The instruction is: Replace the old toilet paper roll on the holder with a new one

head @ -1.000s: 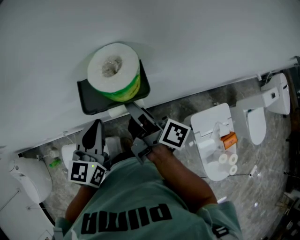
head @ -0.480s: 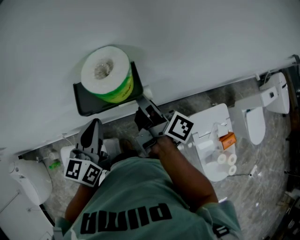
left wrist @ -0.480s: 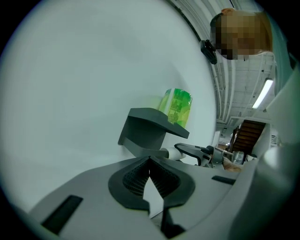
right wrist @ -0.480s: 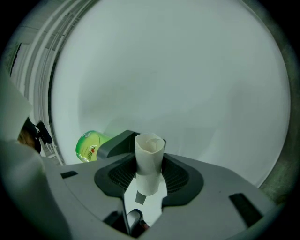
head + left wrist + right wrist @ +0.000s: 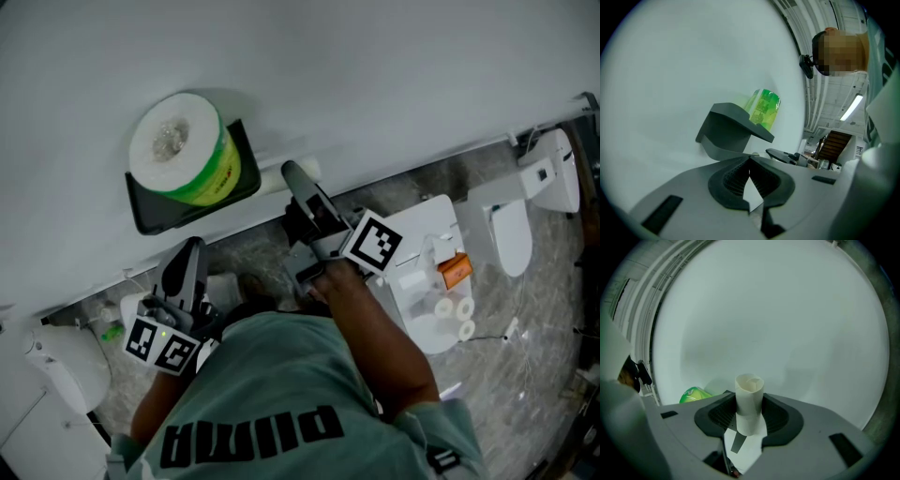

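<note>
right claw (image 5: pixel 749 416): clamped on the pale empty cardboard tube (image 5: pixel 749 399), whose long axis is kept along the jaws.
left claw (image 5: pixel 750 180): closed, nothing held.
white paper roll in green wrapper (image 5: pixel 178 145): stood on end on the dark grey wall holder (image 5: pixel 159 214), to the left of the right claw.

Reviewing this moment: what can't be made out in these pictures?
Holder underside: head view, hidden beneath its shelf and the new roll.
Cardboard tube: head view, mostly covered by the right gripper.
New roll: right gripper view, only a green sliver behind the jaw.
Small floor items: head view, too small.
</note>
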The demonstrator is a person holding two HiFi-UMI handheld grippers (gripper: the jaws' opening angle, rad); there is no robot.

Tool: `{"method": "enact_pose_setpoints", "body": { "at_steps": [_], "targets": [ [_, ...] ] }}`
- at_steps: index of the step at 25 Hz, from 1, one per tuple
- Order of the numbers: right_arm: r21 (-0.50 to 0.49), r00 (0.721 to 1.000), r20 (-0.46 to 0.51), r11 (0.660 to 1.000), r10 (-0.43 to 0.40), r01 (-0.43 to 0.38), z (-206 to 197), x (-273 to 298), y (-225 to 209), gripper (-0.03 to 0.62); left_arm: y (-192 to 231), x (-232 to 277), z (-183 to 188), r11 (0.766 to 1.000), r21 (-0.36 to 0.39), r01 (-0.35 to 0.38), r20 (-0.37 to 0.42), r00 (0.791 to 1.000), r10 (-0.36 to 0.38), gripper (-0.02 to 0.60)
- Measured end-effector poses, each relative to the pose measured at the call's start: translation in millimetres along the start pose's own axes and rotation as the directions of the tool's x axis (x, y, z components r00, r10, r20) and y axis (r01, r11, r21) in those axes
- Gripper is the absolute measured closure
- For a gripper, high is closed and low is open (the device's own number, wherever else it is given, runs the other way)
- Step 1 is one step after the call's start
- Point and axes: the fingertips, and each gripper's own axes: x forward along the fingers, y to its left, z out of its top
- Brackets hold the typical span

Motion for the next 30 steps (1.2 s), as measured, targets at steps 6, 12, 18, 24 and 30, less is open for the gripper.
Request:
{"method": "enact_pose_setpoints", "body": {
  "at_steps": [6, 12, 18, 24, 30],
  "targets": [
    [-0.106, 0.999, 0.037, 0.994, -0.03, 0.034, 18.7, -17.7, 5.5, 0.421, -23.7, 1.7, 13.0, 0.995, -0.009, 0.098, 0.059, 0.994, -0.097, 0.577],
    [-0.249, 0.998, 0.053, 0.967, -0.034, 0.046, 24.3, -37.4, 31.2, 0.421, -35.0, -1.1, 27.0, 0.992, -0.01, 0.124, 0.1, 0.987, -0.123, 0.577],
    [-0.41, 1.0, 0.018, 0.912, -0.02, 0.025, 13.2, -50.2, 68.9, 0.421, -47.3, -7.0, 41.8, 0.989, 0.035, 0.142, 0.122, 0.982, -0.145, 0.577],
    [-0.578, 0.998, -0.056, 0.815, 0.017, -0.046, -8.9, -54.0, 112.2, 0.421, -51.0, -12.4, 43.8, 0.987, 0.093, 0.128, 0.114, 0.984, -0.138, 0.577],
    [-0.708, 0.988, -0.144, 0.693, 0.047, -0.136, -32.6, -50.7, 154.1, 0.421, -43.0, -15.7, 42.8, 0.979, 0.199, 0.042, 0.091, 0.994, -0.061, 0.577]
  ]
}}
